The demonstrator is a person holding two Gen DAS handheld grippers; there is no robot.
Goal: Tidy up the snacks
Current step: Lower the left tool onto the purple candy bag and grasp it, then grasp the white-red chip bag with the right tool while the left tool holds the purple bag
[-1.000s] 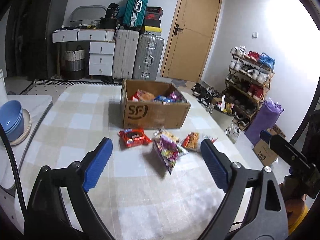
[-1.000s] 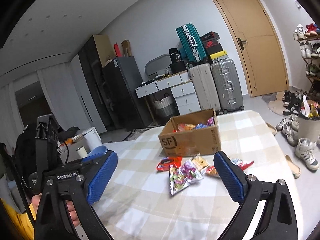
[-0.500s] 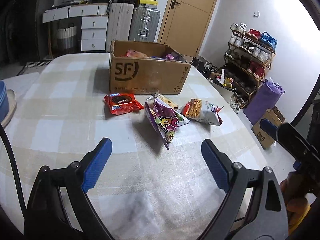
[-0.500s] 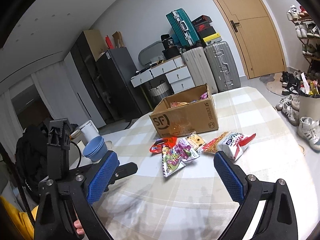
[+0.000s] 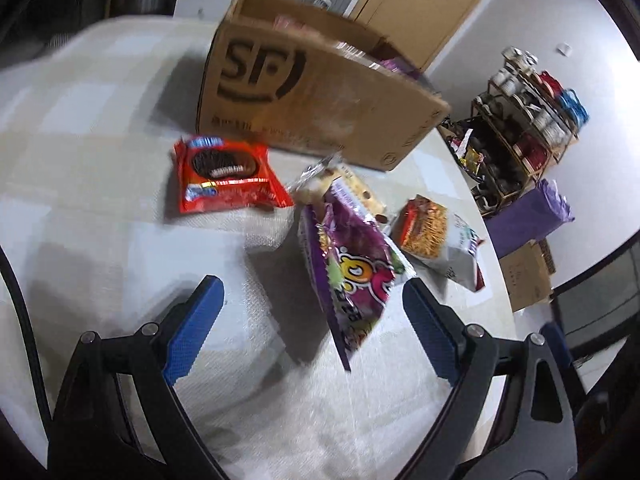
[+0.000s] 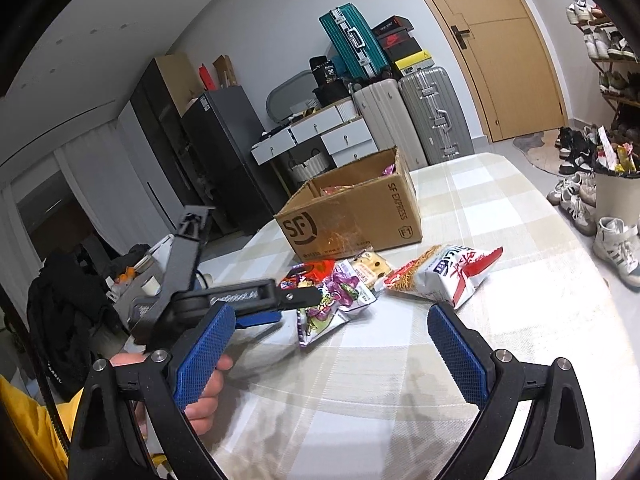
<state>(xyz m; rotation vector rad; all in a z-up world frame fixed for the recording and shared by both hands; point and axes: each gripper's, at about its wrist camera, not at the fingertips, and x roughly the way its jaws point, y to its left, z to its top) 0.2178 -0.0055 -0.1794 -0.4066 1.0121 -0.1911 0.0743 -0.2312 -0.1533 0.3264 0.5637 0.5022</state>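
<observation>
the room is a lived-in one, with suitcases (image 6: 404, 108) against the back wall, a wooden door (image 6: 508, 52) and a shoe rack (image 5: 532, 116) at the side. the table (image 6: 500, 208) has a pale checked cloth.

on the cloth, just in front of the cardboard box (image 5: 316, 100), four snack packs lie close together: a red cookie pack (image 5: 226, 178), a purple candy bag (image 5: 352, 264) that partly covers a small biscuit pack (image 5: 348, 184), and a white and red noodle snack bag (image 6: 448, 272) just beside them.

the left gripper (image 5: 312, 328) is tilted down over the purple candy bag with its jaws wide and nothing between the pads; the bag's lower corner lies between the two fingers, nearer to the right one. the right gripper (image 6: 328, 344) is also wide and empty, and it is farther from the packs.

what could go wrong: the purple candy bag is thin and slippery, and it lies on the biscuit pack, so i think the jaws may close on both together, or only on one edge, and the bag would slide out. the left wrist picture is blurred, which suggests a fast approach; a finger could push the bag away.

the box is open at the top and already holds some packs; i can see a pinkish one and a purple one near its rim, but how many there are is hidden.
</observation>
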